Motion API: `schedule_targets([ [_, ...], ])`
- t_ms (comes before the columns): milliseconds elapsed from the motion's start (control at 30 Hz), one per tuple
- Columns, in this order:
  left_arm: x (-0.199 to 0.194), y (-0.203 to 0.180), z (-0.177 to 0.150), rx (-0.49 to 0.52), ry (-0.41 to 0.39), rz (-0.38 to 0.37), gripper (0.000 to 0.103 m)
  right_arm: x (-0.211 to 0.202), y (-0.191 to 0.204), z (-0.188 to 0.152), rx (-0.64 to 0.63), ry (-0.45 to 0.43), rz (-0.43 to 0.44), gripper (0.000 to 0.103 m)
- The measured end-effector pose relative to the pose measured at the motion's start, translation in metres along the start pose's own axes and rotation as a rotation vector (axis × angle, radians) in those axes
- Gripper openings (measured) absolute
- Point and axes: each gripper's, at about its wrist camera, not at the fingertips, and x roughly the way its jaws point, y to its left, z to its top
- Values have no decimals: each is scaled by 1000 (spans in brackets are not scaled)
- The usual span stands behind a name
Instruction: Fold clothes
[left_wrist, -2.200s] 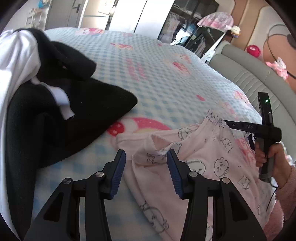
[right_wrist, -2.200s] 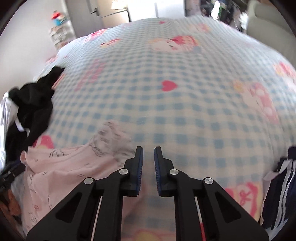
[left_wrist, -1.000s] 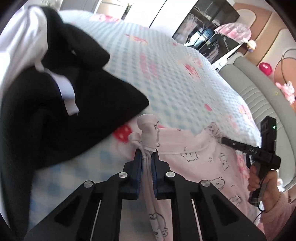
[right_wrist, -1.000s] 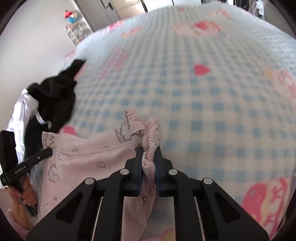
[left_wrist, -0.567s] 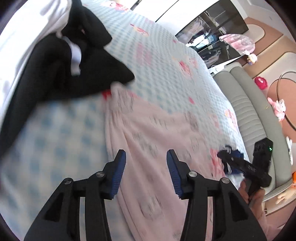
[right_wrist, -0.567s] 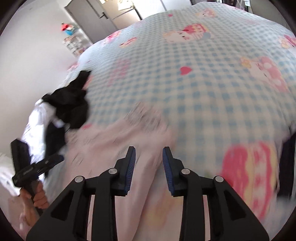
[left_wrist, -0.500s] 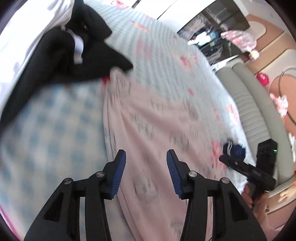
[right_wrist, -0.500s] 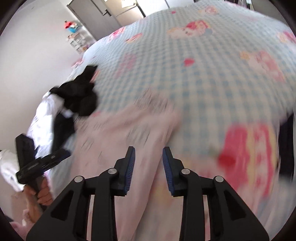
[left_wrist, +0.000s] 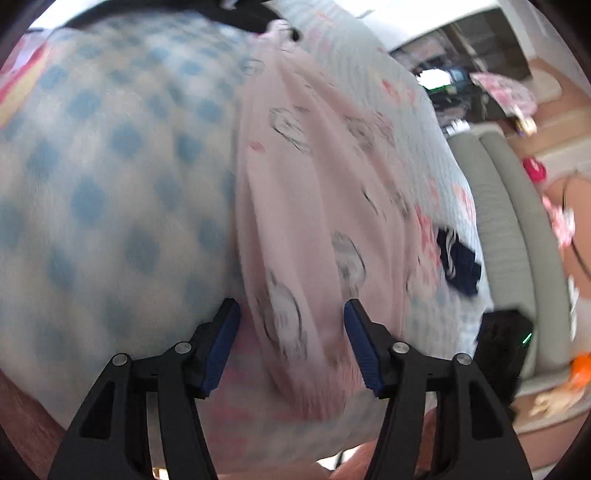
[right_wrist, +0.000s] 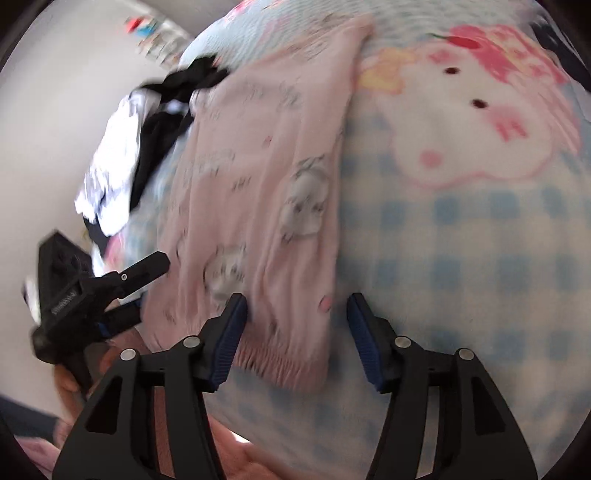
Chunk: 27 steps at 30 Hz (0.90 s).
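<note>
Garment: the pink printed garment (left_wrist: 314, 206) lies stretched out long on the blue-checked bedspread (left_wrist: 110, 184), its ribbed hem (right_wrist: 280, 363) at the near edge of the bed, closest to you.
Left gripper: your left gripper (left_wrist: 291, 347) has just been opening; the jaws stand spread, with a fold of pink cloth between them, but the pads do not press on it.
Right gripper: your right gripper (right_wrist: 297, 338) has likewise just been opening; its jaws straddle the hem corner without pinching it.
Step in hand: to my eye, you are at the near end, set to take hold for a fold.
Next move: you likely need to close each gripper on a hem corner, then carry both evenly toward the far end so the edges meet.
Watch: the black clothes (right_wrist: 162, 122) touch the far end; keep the fold clear of them. Both views are blurred.
</note>
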Motion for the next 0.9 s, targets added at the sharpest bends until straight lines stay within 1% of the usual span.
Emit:
schedule_targets([
  [33, 0, -8, -6, 43, -6, 21, 37, -5, 2, 0, -7, -12, 10, 33],
  [67, -2, -13, -5, 54, -8, 25, 16, -10, 3, 1, -5, -25, 24, 27],
  [100, -4, -18, -3, 62, -10, 27, 15, -14, 4, 2, -2, -37, 39, 16],
  [133, -6, -23, -2, 70, -11, 30, 12, -19, 4, 3, 6, -43, 47, 16],
  [200, -25, -39, -1, 118, -48, 12, 12, -42, 11, 3, -2, -73, 66, 15],
  [267, -40, -54, -6, 166, -69, 13, 12, -66, 21, -1, -51, -98, 118, 15],
  [333, -43, -54, -7, 157, -49, 8, 12, -74, 23, -7, -58, -98, 134, 15],
  [367, -40, -52, -11, 153, -38, 4, 13, -70, 20, -11, -53, -83, 118, 15],
  [400, -32, -46, -16, 142, -7, 3, 13, -62, 13, -16, -43, -54, 94, 16],
  [467, -9, -26, -29, 91, 113, 63, 15, -34, -4, -28, 21, 43, 50, 16],
  [500, -8, -20, -33, 80, 126, 59, 17, -26, -11, -33, 47, 69, 48, 19],
  [533, -9, -15, -37, 71, 135, 52, 22, -21, -15, -38, 68, 84, 56, 21],
  [567, -9, -10, -42, 61, 144, 45, 28, -22, -15, -39, 61, 88, 56, 23],
  [600, -15, -7, -39, 56, 132, 20, 33, -27, -13, -39, 41, 86, 51, 27],
  [633, -22, -5, -36, 51, 119, -6, 38, -34, -9, -37, 8, 81, 36, 30],
  [667, -28, -3, -33, 46, 105, -32, 41, -43, -5, -34, -37, 61, 13, 30],
  [733, -41, 2, -18, 59, 63, -48, 43, -57, -7, -26, -72, 9, -18, 41],
  [767, -38, 2, -12, 59, 55, -51, 43, -64, -9, -22, -83, -17, -32, 44],
  [800, -35, 3, -6, 58, 49, -53, 43, -65, -14, -16, -71, -28, -38, 44],
  [833, -31, 3, 1, 57, 42, -55, 41, -63, -23, -9, -38, -25, -45, 44],
  [900, -20, 3, 10, 60, 43, -54, 30, -54, -34, 2, 17, -18, -42, 44],
])
